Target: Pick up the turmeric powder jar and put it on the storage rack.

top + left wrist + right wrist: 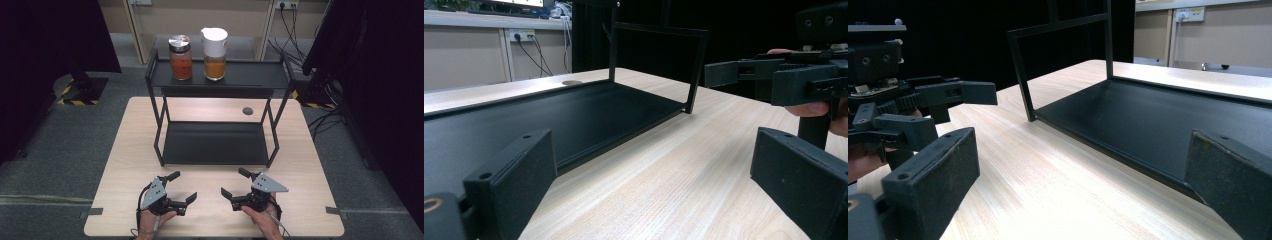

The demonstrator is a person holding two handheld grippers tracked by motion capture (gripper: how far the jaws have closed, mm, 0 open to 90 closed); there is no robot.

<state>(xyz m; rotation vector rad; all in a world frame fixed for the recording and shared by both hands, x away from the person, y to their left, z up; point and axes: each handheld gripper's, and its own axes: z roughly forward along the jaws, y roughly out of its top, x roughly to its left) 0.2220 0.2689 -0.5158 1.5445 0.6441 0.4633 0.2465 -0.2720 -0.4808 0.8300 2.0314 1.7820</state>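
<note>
A black two-tier metal rack [216,145] stands at the table's far middle. On its top shelf sit a jar of red spice with a silver lid [180,57] and a jar of orange spice with a white lid [215,53]. My left gripper [183,186] rests near the table's front edge, open and empty. My right gripper [234,183] lies to its right, also open and empty, jaws facing the left one. The rack's lower shelf [549,117] is bare, seen too as the lower shelf [1158,117] in the right gripper view.
The light wooden table [130,150] has a round cable grommet [247,111] behind the rack. Dark curtains stand on both sides, with cables and a stand base [80,92] on the grey floor.
</note>
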